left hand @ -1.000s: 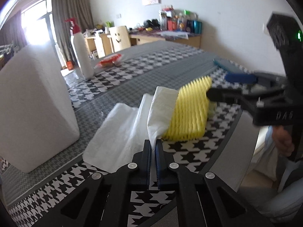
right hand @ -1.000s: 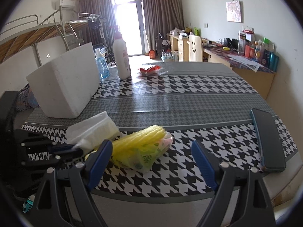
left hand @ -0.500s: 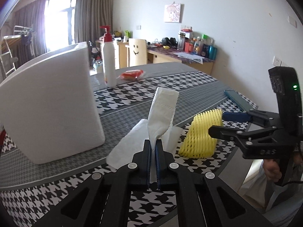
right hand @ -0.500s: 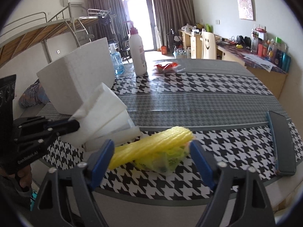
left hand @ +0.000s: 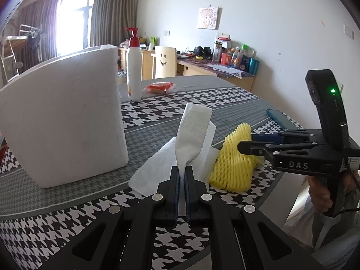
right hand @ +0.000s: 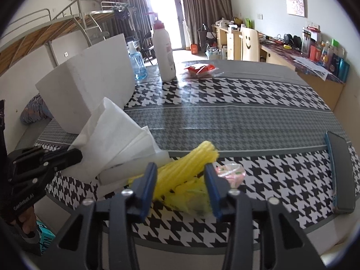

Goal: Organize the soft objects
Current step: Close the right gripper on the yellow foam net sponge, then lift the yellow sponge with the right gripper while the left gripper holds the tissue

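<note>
Soft white paper tissue (left hand: 193, 132), yellow foam netting (left hand: 234, 164), rough matt white foam box (left hand: 65, 121), glossy houndstooth tablecloth (right hand: 225, 96)

My right gripper (left hand: 245, 142) body reads "DAS", my left gripper (right hand: 74, 155) body reads "GenRobot.AI", and a teal box (right hand: 46, 241) below shows partial letters "NU".

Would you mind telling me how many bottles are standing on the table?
2: a white pump bottle with a red top at the far side, and a clear blue bottle beside it, partly hidden behind the white foam block.
</note>
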A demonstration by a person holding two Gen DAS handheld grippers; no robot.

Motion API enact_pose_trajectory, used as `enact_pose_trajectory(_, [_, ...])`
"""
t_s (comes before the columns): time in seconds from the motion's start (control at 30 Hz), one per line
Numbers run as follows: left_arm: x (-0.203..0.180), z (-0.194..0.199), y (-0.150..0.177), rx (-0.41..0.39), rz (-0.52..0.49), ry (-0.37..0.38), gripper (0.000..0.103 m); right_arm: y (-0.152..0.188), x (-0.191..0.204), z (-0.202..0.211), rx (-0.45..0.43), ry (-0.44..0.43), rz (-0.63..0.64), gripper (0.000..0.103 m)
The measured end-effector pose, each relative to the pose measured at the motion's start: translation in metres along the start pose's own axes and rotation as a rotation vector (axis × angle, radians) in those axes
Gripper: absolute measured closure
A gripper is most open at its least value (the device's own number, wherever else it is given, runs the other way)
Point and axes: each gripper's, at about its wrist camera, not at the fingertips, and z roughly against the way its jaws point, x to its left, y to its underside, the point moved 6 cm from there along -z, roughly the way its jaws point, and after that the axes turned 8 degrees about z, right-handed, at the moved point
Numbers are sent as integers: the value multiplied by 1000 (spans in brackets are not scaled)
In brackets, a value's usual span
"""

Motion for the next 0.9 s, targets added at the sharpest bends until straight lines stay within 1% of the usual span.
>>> enact_pose_trajectory(0.1, [3,1,3,2,2,7,98,-1,2,-7,24,-1,0,68])
enact_pose_trajectory(0.2, [4,1,2,2,7,12,98,0,5,-8,34,-5,-1,80])
enact_pose_trajectory(0.3, [4,3,-2,-6,10,24,98,0,5,-4,26,3,-2,86])
enact_pose_trajectory(0.37, [4,6,-6,-12,10,41,98,-2,5,1,13,4,-4,86])
enact_pose_trajectory(0.5, [0,12,-14,-27,-4,49,98,-7,4,14,-19,11,-3,86])
enact_pose_trajectory(0.6, [7,11,-21,-45,-15,-13,98,-8,4,18,-35,18,1,86])
enact_pose_trajectory(0.63, [10,8,-21,-40,-21,-32,98,-9,4,20,-39,19,1,86])
enact_pose_trajectory(0.7, [13,0,-21,-17,-26,-47,98,-9,4,23,-51,22,3,86])
enact_pose_trajectory(0.83, [15,-19,-15,34,-35,-63,98,-7,5,26,-57,17,7,86])
enact_pose_trajectory(0.9, [17,-27,-12,58,-34,-67,96,-6,5,26,-58,18,10,86])
